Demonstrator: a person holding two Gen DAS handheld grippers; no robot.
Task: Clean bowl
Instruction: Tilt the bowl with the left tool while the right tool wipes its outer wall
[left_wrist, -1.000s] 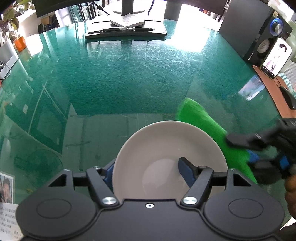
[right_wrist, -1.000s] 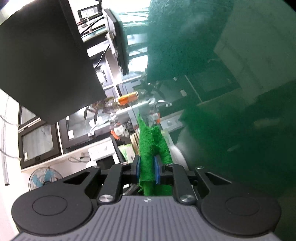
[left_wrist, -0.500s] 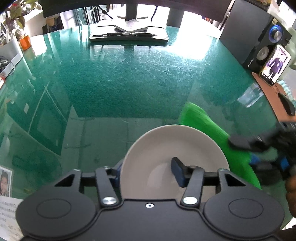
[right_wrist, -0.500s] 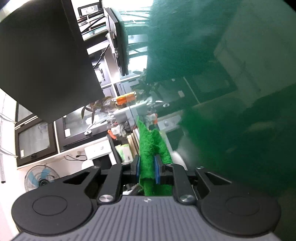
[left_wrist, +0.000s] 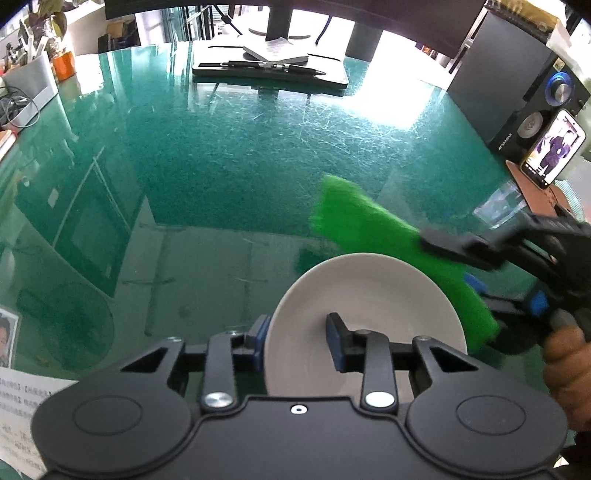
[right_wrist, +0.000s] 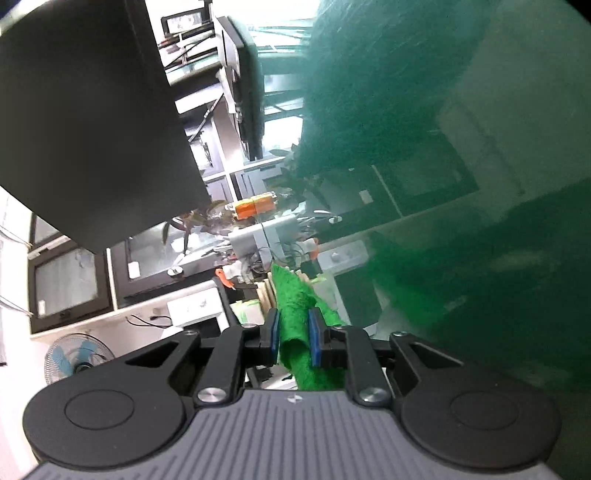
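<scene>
Nearest to us, our left gripper (left_wrist: 297, 341) has its jaws closed across the near rim of the bowl (left_wrist: 365, 295) — one blue pad outside the wall, the other inside the basin — and the bowl looks lifted and tipped above the table. It is a pale, glazed-looking piece, so we judge it stiff, smooth and breakable: the rim is the sensible place to hold, and a firm pinch matters because a slick wall could slide out under sideways rubbing.

Just beyond its right edge, our right gripper (right_wrist: 291, 338) has its fingers narrow, clamped on a folded green cloth (right_wrist: 295, 325). From the left wrist view the cloth (left_wrist: 373, 236) reaches past the bowl's far right rim, touching or just beside it; motion blur keeps us from saying which. The cloth reads as soft and light, so it should flex into the curve of the basin, held by its folded end as now.

Below lies the green glass table (left_wrist: 229, 147), glossy, finely scratched and reflective — hard on a dropped bowl. Farther off sit a monitor stand with pens (left_wrist: 269, 64), a black speaker (left_wrist: 532, 92) and a propped phone (left_wrist: 554, 147).
</scene>
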